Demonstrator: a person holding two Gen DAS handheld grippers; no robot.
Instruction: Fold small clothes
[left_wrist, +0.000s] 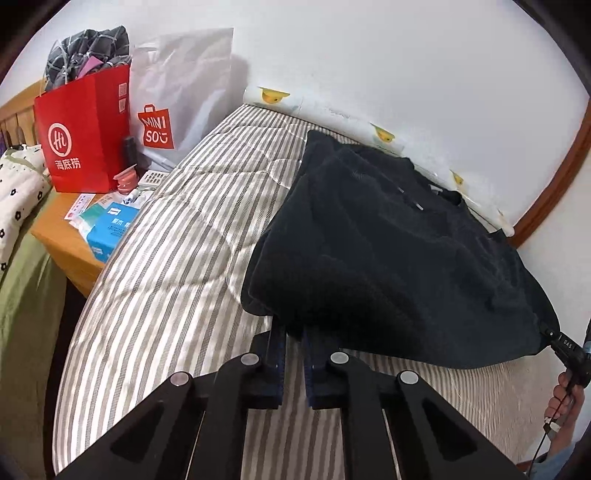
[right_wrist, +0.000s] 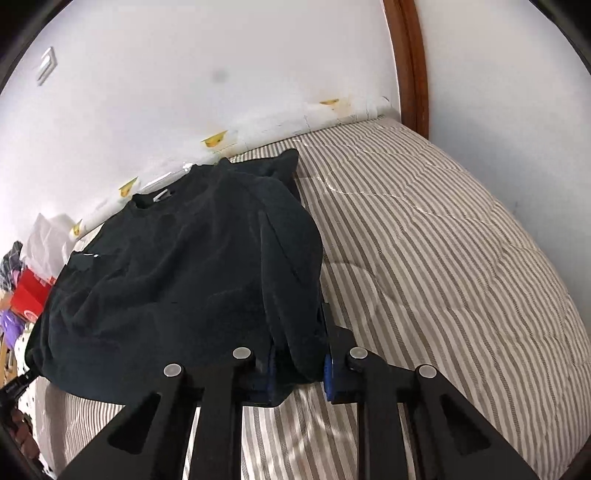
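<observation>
Black hand-held grippers (left_wrist: 293, 332) (right_wrist: 299, 354) on shirt hem (left_wrist: 369, 258)

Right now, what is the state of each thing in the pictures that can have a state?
Left tongs: shut on the shirt's near hem.
Right tongs: shut on the shirt's near hem.
Shirt: dark, near edge lifted, far part with the neck on the bed.
Red bag: upright, stuffed with clothes.
White bag: upright against the wall.
</observation>
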